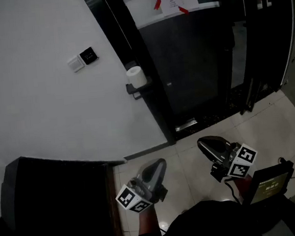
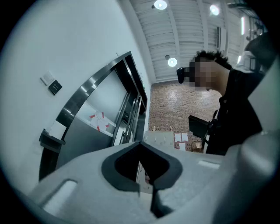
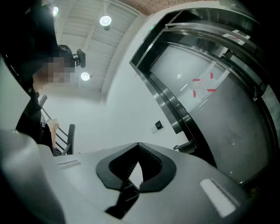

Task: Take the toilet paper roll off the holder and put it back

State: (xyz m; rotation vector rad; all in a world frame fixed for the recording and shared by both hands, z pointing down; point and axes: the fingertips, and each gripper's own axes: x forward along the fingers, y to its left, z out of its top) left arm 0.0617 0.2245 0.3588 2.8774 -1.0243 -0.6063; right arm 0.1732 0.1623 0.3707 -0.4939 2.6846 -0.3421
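Evidently not yet begun: toilet paper roll (image 1: 136,76) on its holder (image 1: 134,89), untouched.
Left gripper (image 1: 158,166) and right gripper (image 1: 203,144) held low over the floor tiles (image 1: 192,162), well apart from the roll, tips angled up toward it, probably lining up an approach. Jaws of both clenched, nothing between them. Small, white and plump, seemingly standing on end on a dark bracket where white wall (image 1: 43,98) meets dark door frame.
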